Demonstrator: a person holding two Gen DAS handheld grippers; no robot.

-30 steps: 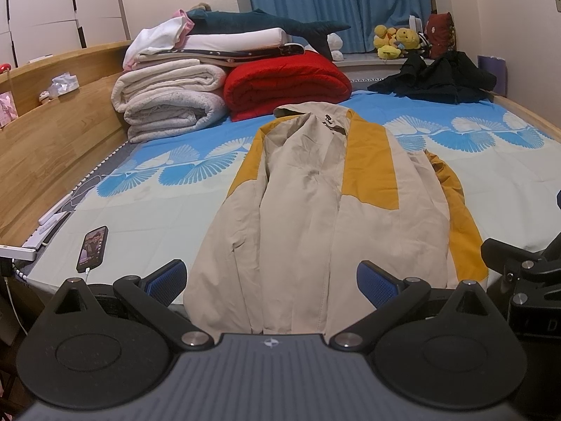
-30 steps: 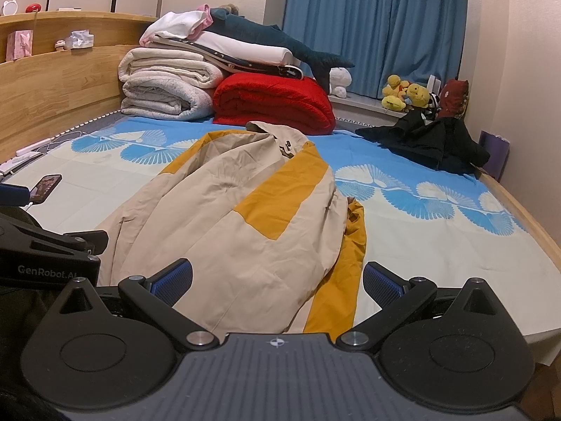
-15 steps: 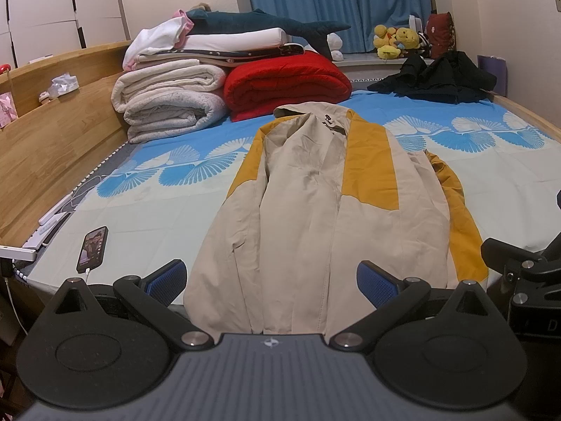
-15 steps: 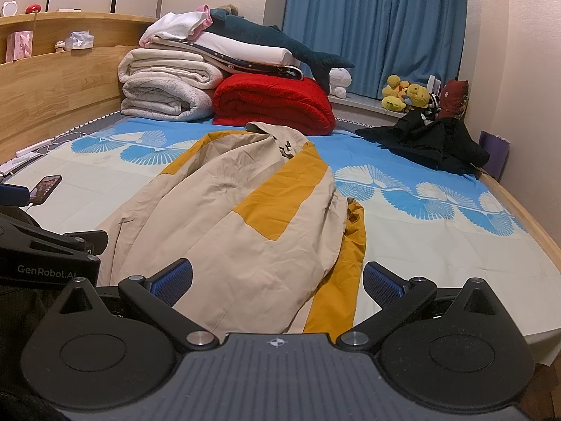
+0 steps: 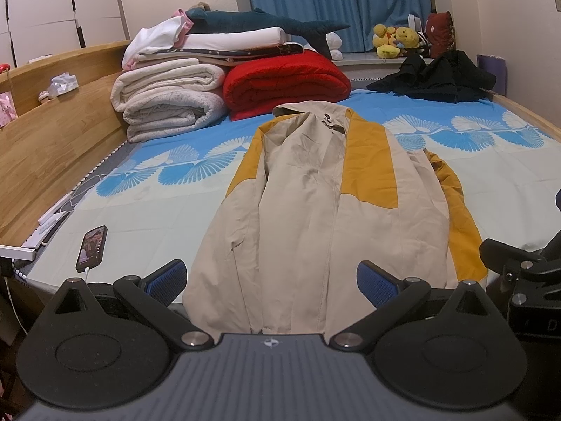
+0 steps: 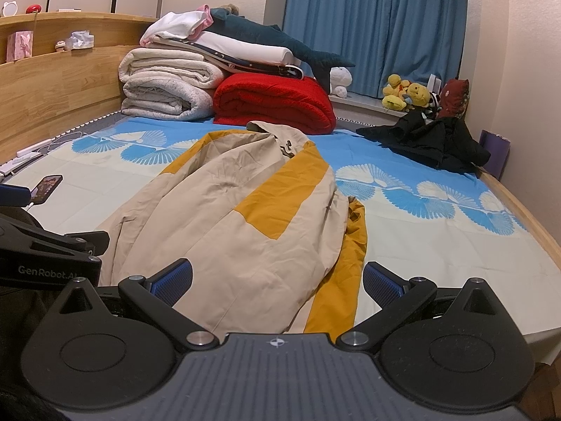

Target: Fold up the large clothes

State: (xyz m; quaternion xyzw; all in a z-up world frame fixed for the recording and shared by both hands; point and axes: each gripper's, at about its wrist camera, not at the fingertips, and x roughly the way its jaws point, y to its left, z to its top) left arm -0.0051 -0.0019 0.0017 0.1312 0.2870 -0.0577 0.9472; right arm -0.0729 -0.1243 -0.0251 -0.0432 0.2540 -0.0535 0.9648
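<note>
A beige and mustard-yellow jacket (image 5: pixel 326 203) lies lengthwise on the bed, collar at the far end, both sides folded in toward the middle. It also shows in the right wrist view (image 6: pixel 245 217). My left gripper (image 5: pixel 271 282) is open and empty, hovering over the jacket's near hem. My right gripper (image 6: pixel 277 282) is open and empty, over the hem's right part, where a yellow sleeve (image 6: pixel 345 266) sticks out. Each gripper's body shows at the edge of the other's view.
A phone (image 5: pixel 92 247) on a cable lies on the sheet at near left. Rolled blankets (image 5: pixel 168 101), a red quilt (image 5: pixel 287 84) and a plush shark stand at the far end. Black clothes (image 5: pixel 438 77) lie far right. A wooden headboard (image 5: pixel 52 147) runs along the left.
</note>
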